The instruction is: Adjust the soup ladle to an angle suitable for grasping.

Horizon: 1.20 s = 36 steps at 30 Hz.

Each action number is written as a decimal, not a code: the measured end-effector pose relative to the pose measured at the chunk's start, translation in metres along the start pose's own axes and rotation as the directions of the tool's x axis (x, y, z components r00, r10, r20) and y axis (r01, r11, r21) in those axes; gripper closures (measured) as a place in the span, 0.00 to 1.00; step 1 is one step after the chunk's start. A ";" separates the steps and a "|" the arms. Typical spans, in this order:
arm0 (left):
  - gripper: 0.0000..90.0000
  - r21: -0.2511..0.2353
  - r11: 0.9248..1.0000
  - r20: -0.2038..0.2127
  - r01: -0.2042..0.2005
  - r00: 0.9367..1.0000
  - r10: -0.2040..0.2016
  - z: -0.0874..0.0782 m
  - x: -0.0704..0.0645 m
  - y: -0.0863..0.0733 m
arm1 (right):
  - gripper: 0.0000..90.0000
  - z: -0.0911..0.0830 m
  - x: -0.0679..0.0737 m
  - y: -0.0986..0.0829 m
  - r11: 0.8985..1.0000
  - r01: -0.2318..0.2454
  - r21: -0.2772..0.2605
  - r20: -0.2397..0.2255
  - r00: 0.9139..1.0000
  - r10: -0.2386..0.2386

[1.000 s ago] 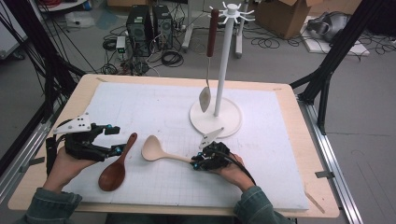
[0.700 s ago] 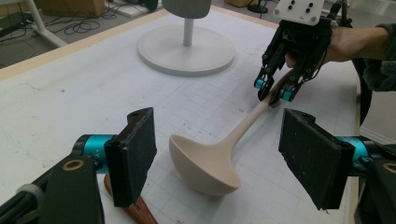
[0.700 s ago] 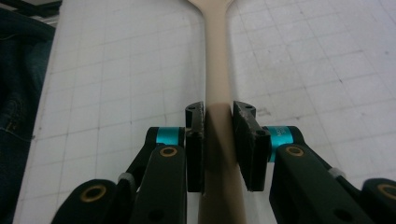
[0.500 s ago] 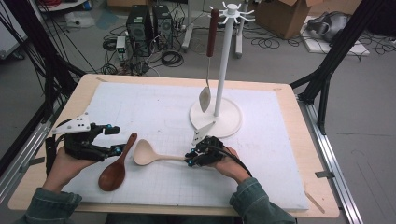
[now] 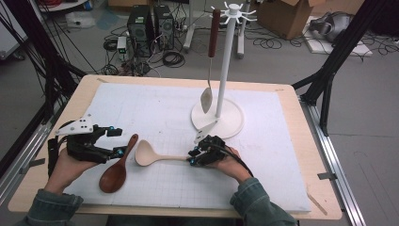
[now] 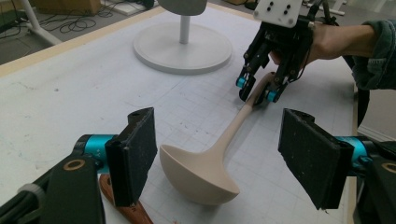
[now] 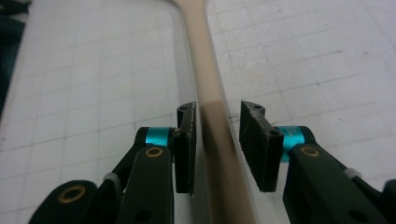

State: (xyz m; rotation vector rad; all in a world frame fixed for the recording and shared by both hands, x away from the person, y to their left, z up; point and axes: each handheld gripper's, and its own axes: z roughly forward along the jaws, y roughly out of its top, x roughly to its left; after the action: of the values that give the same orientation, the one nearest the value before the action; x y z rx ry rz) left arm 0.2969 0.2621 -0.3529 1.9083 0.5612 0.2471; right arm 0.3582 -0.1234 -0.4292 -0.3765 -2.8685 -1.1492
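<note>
Near the tabletop's front edge, right gripper (image 7: 217, 140) straddles the beige ladle (image 5: 149, 154) handle with jaws slightly apart, left gripper (image 5: 101, 142) wide open; uneven closure risks the round handle skidding sideways.

A: Ladle (image 5: 149, 155)?
B: Pale beige, plain. Spoon (image 5: 116, 168) dark red-brown.
A: Mat (image 5: 155, 113)?
B: White, faint grey grid. Table (image 5: 301, 136) rim light wood.
A: Stand (image 5: 225, 113)?
B: White. Hanging spatula (image 5: 210, 56): brown handle, silver blade.
A: Grippers?
B: Left gripper (image 5: 117, 141) and right gripper (image 5: 192, 157) black, cyan rings. Sleeves (image 5: 259, 207) grey-green denim.
</note>
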 end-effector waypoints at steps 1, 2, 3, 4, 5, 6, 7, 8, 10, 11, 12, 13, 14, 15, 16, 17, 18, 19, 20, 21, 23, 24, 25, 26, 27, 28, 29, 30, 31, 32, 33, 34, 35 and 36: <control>0.31 0.001 1.000 -0.001 -0.002 1.000 0.002 0.000 0.000 0.000 | 0.73 -0.004 0.000 -0.002 1.000 -0.007 -0.014 0.010 1.000 0.007; 0.31 0.001 1.000 -0.002 0.002 1.000 -0.002 0.001 0.000 0.000 | 0.72 -0.009 0.000 -0.004 1.000 -0.010 -0.019 0.020 1.000 0.010; 0.31 0.003 1.000 0.002 0.000 1.000 0.000 0.001 0.000 0.000 | 0.71 -0.014 0.000 -0.007 1.000 -0.016 -0.021 0.028 0.999 0.017; 0.31 0.006 1.000 0.000 -0.001 1.000 0.001 0.002 0.000 0.000 | 0.70 -0.019 0.000 -0.010 1.000 -0.022 -0.022 0.038 0.999 0.023; 0.31 0.007 1.000 0.002 0.000 1.000 0.000 0.002 0.000 0.000 | 0.70 -0.023 0.002 -0.013 0.999 -0.026 -0.031 0.039 0.999 0.027; 0.31 0.006 1.000 0.002 0.000 1.000 0.000 0.003 0.000 0.000 | 0.69 -0.027 0.003 -0.017 0.999 -0.019 -0.037 0.046 0.999 0.021; 0.31 0.010 1.000 0.003 -0.001 1.000 0.001 0.003 -0.001 0.000 | 0.68 -0.031 0.003 -0.020 0.999 -0.025 -0.035 0.057 0.998 0.027; 0.31 0.008 1.000 0.006 -0.001 1.000 0.001 0.004 -0.001 0.000 | 0.68 -0.034 0.003 -0.024 0.999 -0.033 -0.039 0.065 0.997 0.035; 0.31 0.007 1.000 0.006 -0.001 1.000 0.001 0.005 -0.002 0.000 | 0.67 -0.039 0.004 -0.031 0.998 -0.049 -0.043 0.076 0.996 0.052; 0.31 0.009 1.000 0.006 -0.004 1.000 0.004 0.005 -0.002 0.000 | 0.67 -0.040 0.004 -0.035 0.998 -0.052 -0.040 0.081 0.995 0.055; 0.31 0.006 1.000 0.005 -0.001 1.000 0.001 0.005 -0.002 0.000 | 0.66 -0.042 0.005 -0.038 0.998 -0.058 -0.037 0.082 0.995 0.060; 0.31 0.007 1.000 0.008 -0.001 1.000 0.001 0.005 -0.002 0.000 | 0.66 -0.042 0.005 -0.041 0.998 -0.056 -0.031 0.080 0.995 0.059; 0.31 0.009 1.000 0.009 -0.002 1.000 0.002 0.005 -0.002 0.000 | 0.65 -0.043 0.005 -0.043 0.998 -0.057 -0.026 0.082 0.995 0.059; 0.31 0.009 1.000 0.009 -0.004 1.000 0.004 0.006 -0.002 0.000 | 0.65 -0.043 0.005 -0.046 0.998 -0.057 -0.029 0.076 0.995 0.059; 0.31 0.010 1.000 0.007 -0.003 1.000 0.003 0.006 -0.002 0.000 | 0.65 -0.042 0.005 -0.047 0.998 -0.062 -0.027 0.079 0.995 0.064; 0.31 0.010 1.000 0.010 -0.001 1.000 0.001 0.007 -0.003 0.000 | 0.65 -0.042 0.004 -0.049 0.998 -0.057 -0.015 0.083 0.995 0.058; 0.32 0.011 1.000 0.010 -0.003 1.000 0.003 0.007 -0.003 0.000 | 0.64 -0.040 0.003 -0.049 0.999 -0.047 -0.009 0.090 0.995 0.048; 0.31 0.012 1.000 0.009 -0.003 1.000 0.003 0.007 -0.003 0.000 | 0.64 -0.039 0.003 -0.049 0.999 -0.041 0.004 0.088 0.995 0.041; 0.31 0.011 1.000 0.009 -0.004 1.000 0.004 0.008 -0.003 0.000 | 0.64 -0.036 0.003 -0.050 0.999 -0.035 0.014 0.088 0.996 0.033; 0.31 0.011 1.000 0.012 -0.003 1.000 0.002 0.008 -0.003 0.000 | 0.66 -0.034 0.004 -0.050 1.000 -0.020 0.019 0.094 0.995 0.018; 0.32 0.011 1.000 0.014 -0.002 1.000 0.001 0.009 -0.003 -0.001 | 0.69 -0.035 0.003 -0.051 1.000 -0.003 0.012 0.102 0.995 0.002; 0.31 0.015 1.000 0.015 -0.005 1.000 0.004 0.010 -0.003 0.000 | 0.70 -0.035 0.002 -0.052 1.000 -0.004 0.006 0.096 0.995 0.004; 0.32 0.014 1.000 0.019 -0.003 1.000 0.003 0.011 -0.003 0.000 | 0.71 -0.035 0.002 -0.052 1.000 0.001 0.004 0.097 0.995 -0.002; 0.32 0.017 1.000 0.020 -0.006 1.000 0.005 0.012 -0.003 0.000 | 0.71 -0.036 0.003 -0.052 1.000 0.006 0.009 0.093 0.996 -0.007; 0.32 0.015 1.000 0.024 -0.004 1.000 0.004 0.012 -0.003 0.000 | 0.72 -0.036 0.003 -0.052 1.000 0.011 0.010 0.095 0.995 -0.012; 0.32 0.016 1.000 0.026 -0.006 1.000 0.005 0.013 -0.003 0.000 | 0.72 -0.036 0.002 -0.051 1.000 0.016 0.010 0.094 0.995 -0.017; 0.32 0.017 1.000 0.027 -0.001 1.000 0.001 0.014 -0.003 0.000 | 0.72 -0.036 0.002 -0.051 1.000 0.015 0.009 0.089 0.996 -0.016; 0.33 0.019 1.000 0.028 -0.006 1.000 0.005 0.014 -0.003 0.000 | 0.72 -0.036 0.003 -0.051 1.000 0.018 0.010 0.084 0.996 -0.019; 0.33 0.017 1.000 0.032 -0.004 0.999 0.003 0.015 -0.003 0.000 | 0.73 -0.036 0.003 -0.051 1.000 0.024 0.012 0.082 0.996 -0.024; 0.33 0.019 1.000 0.034 -0.005 0.999 0.004 0.016 -0.003 0.000 | 0.73 -0.037 0.004 -0.051 1.000 0.025 0.015 0.072 0.997 -0.026; 0.33 0.020 1.000 0.035 -0.009 0.999 0.008 0.017 -0.003 0.000 | 0.73 -0.037 0.004 -0.050 1.000 0.026 0.013 0.069 0.997 -0.027; 0.33 0.019 1.000 0.038 -0.009 0.999 0.008 0.018 -0.003 0.001 | 0.73 -0.038 0.005 -0.049 1.000 0.026 0.014 0.068 0.997 -0.027; 0.33 0.019 1.000 0.041 -0.008 0.999 0.007 0.019 -0.004 0.001 | 0.73 -0.040 0.005 -0.048 1.000 0.027 0.007 0.068 0.997 -0.027; 0.33 0.021 1.000 0.044 -0.013 0.999 0.012 0.020 -0.004 0.002 | 0.74 -0.042 0.006 -0.047 0.999 0.032 0.005 0.069 0.997 -0.032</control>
State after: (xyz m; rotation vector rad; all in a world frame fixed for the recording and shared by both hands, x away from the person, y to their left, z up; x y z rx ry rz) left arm 0.3023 0.2428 -0.3586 1.9334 0.5244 0.2077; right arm 0.3392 -0.1834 -0.4301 -0.3785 -2.9456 -1.1580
